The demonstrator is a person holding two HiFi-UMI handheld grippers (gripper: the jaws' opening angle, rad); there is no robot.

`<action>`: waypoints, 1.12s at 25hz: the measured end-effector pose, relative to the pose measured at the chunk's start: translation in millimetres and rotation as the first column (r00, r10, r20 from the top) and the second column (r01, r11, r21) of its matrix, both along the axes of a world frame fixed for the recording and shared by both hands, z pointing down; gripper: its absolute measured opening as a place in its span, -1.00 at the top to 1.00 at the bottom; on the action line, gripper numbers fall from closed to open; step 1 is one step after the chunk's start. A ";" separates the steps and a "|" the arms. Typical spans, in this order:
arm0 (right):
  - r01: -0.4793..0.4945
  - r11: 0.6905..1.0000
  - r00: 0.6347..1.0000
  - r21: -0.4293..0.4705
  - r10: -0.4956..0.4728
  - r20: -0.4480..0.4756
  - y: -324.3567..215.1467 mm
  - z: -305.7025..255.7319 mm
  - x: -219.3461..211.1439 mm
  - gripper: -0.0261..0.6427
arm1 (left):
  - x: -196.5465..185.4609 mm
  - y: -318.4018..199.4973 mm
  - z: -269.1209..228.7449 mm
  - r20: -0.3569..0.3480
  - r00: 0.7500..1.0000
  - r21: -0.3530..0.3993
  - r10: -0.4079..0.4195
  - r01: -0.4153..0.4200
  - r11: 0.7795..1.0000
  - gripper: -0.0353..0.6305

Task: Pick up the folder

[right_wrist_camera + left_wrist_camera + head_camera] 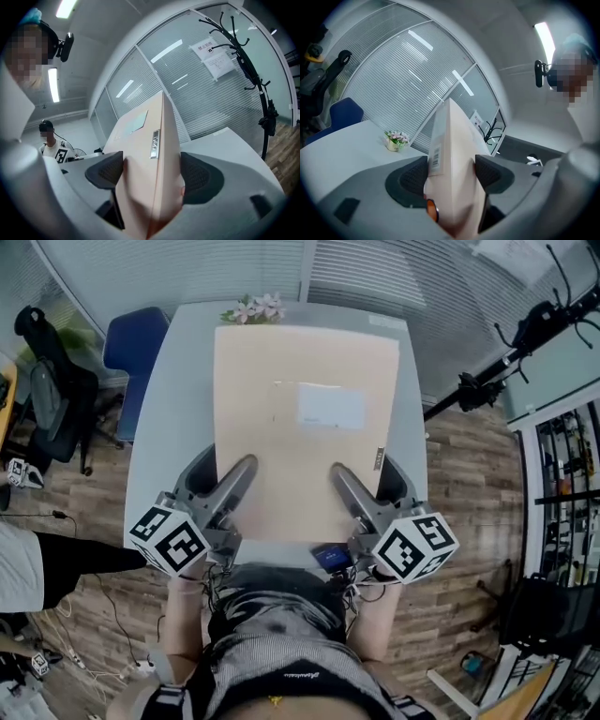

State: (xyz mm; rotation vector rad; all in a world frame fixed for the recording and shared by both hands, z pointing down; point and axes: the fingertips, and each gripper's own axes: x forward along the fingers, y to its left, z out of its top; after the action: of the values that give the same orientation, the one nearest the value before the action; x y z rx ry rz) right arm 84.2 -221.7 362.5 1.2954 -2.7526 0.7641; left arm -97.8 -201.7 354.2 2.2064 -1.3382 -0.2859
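My left gripper (pixel 234 479) and right gripper (pixel 345 479) are both clamped on the folder's (pixel 305 418) near edge, over the desk (pixel 183 381). It looks light, stiffish and probably slick, so two spaced edge grips suit it.

No text can be read in full.

Folder (pixel 281 362), top face: white label (pixel 330 409), print too faint to read.

Folder, right edge: narrow strip (pixel 379 458), print too small, and no clearer in the right gripper view.

Folder, left edge, left gripper view: barcode sticker (pixel 435 157), bars visible, digits illegible.

Glass wall, right gripper view: paper notice (pixel 213 56), red heading over lines of dark print, characters illegible.

Person in the background, right gripper view: shirt (pixel 60 154) bears a black-and-white square marker.
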 end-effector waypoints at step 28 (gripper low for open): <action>0.051 0.998 0.998 0.036 -0.050 -0.028 -8.5 -0.9 -3.5 -0.21 | -3.5 -0.3 2.7 -0.018 0.998 0.032 -0.060 0.061 0.998 -0.03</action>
State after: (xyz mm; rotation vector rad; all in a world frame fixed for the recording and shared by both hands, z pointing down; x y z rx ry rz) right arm 80.7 -230.2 361.5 1.2278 -2.7791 0.6899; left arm -101.3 -202.0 356.9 2.1880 -1.4020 -0.3508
